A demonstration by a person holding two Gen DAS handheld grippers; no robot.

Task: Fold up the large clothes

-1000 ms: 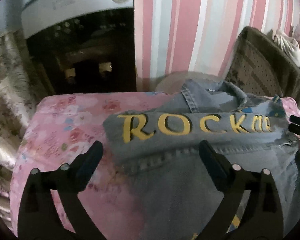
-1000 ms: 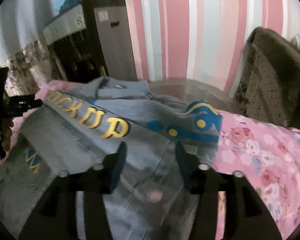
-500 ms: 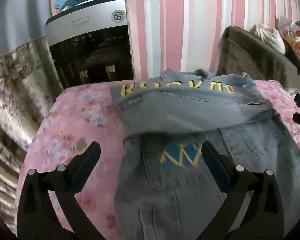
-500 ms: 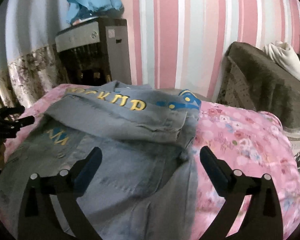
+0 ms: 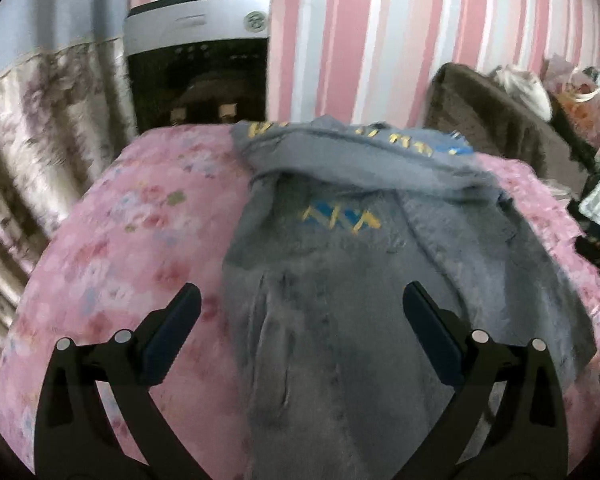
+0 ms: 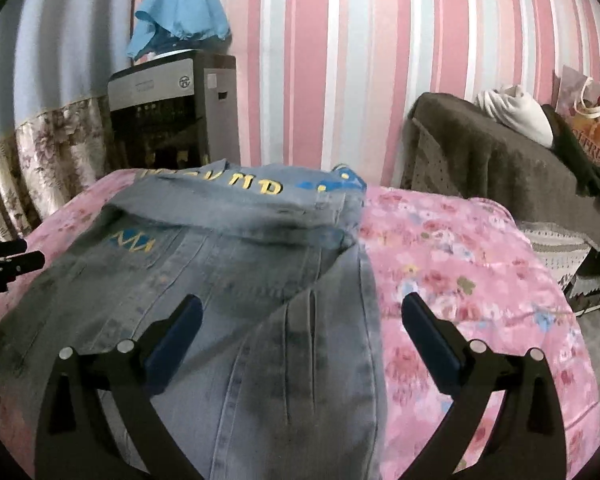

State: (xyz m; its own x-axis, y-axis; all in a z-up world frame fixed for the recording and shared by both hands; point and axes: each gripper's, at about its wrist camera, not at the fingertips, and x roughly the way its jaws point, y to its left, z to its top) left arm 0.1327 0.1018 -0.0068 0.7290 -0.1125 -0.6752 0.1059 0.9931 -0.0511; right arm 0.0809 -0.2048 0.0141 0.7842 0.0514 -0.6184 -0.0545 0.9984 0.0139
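Left gripper (image 5: 302,308) spread wide, empty; right gripper (image 6: 300,312) same. Denim jacket (image 5: 340,280) lies on pink floral cover (image 5: 132,240) under and ahead of both, far part folded over itself. Dispenser (image 6: 168,120) far-left, brown couch (image 6: 500,168) far-right. Bare cover left of left tongs, right of right tongs.

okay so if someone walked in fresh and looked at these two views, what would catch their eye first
First, the grey denim jacket with yellow lettering, spread down the middle of the pink floral bedcover, its far part folded over near the lettering. Next, both grippers, left and right, hovering above it with jaws wide open and holding nothing. Behind stands the pink striped wall, with a water dispenser under a blue cloth at back left.
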